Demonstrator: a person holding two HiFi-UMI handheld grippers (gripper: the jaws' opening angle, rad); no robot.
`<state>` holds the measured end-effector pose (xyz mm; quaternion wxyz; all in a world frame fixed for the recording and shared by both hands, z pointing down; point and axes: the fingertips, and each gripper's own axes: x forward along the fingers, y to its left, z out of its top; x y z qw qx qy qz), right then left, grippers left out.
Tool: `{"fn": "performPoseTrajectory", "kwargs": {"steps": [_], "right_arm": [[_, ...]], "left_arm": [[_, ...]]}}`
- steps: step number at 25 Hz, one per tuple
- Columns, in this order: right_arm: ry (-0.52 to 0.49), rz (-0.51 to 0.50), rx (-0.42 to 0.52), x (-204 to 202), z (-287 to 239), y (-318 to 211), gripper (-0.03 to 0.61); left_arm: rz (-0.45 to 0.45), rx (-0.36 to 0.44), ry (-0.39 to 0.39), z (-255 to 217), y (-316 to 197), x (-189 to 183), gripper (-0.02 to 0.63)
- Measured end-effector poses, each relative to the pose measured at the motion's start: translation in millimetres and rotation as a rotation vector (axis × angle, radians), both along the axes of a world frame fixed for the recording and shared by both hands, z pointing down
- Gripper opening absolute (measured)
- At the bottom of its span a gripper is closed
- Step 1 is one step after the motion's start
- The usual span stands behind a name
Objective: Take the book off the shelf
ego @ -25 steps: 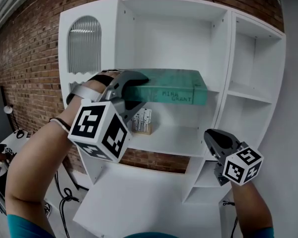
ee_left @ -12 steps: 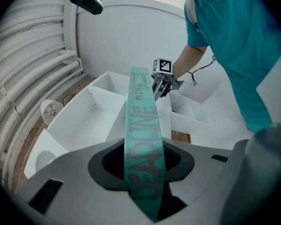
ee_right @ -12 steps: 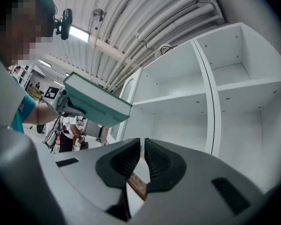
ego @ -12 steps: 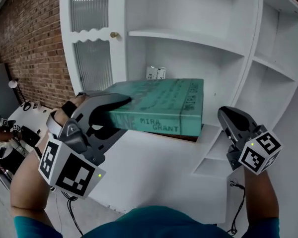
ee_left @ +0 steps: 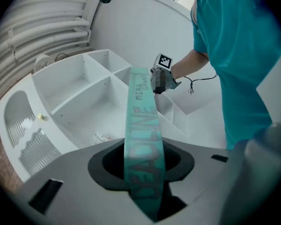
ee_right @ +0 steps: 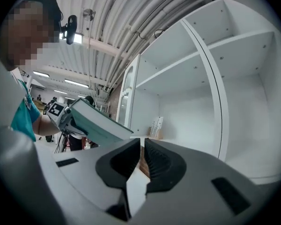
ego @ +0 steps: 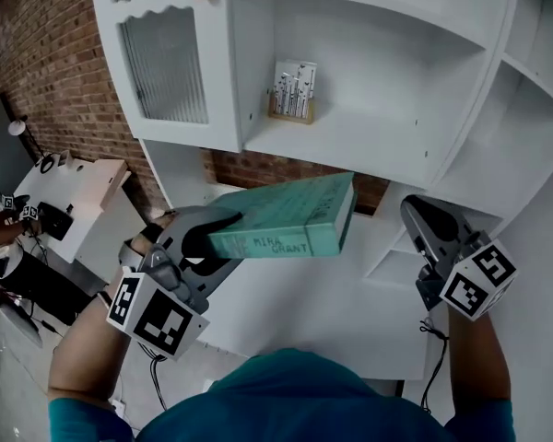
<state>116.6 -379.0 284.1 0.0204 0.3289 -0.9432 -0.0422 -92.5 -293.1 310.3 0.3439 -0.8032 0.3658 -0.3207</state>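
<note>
Left gripper (ego: 223,235) jaws clenched on the book (ego: 290,212): one jaw over the top cover, one under. The left gripper view shows the teal spine running straight out between the pads (ee_left: 107,165), so the bite sits at one end of the spine side. The rest of the book sticks out to the right unsupported. My read: the hold is at the end because that was the part reachable from the shelf front

Right gripper (ego: 413,212) jaws drawn together to a thin slit with nothing between them, per the right gripper view (ee_right: 143,146). It hangs near the book's free end but apart from it, probably kept there as a spare support, not in use

The book is off the shelf (ego: 350,141), in the air in front of and below the shelf board. It lies roughly flat with a slight tilt, spine with the author print toward the person. It touches nothing except the left jaws

A small card holder (ego: 293,90) stands on that shelf board near the back. The ribbed glass door (ego: 166,58) is to the left

Judgement: removal looks done; the risk is the book pivoting in a one-ended grip
</note>
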Motion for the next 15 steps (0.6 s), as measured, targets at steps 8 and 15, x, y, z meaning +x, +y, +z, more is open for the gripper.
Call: {"fn": "performPoseTrajectory", "kwargs": {"steps": [8, 15], "right_arm": [[-0.027, 0.021, -0.146, 2.9, 80.4, -7.6, 0.043], [-0.001, 0.051, -0.235, 2.4, 152.1, -14.6, 0.043]], "left_arm": [[-0.025, -0.163, 0.108, 96.9, -32.4, -4.4, 0.160], [-0.107, -0.316, 0.196, 187.5, -66.3, -11.1, 0.160]]}}
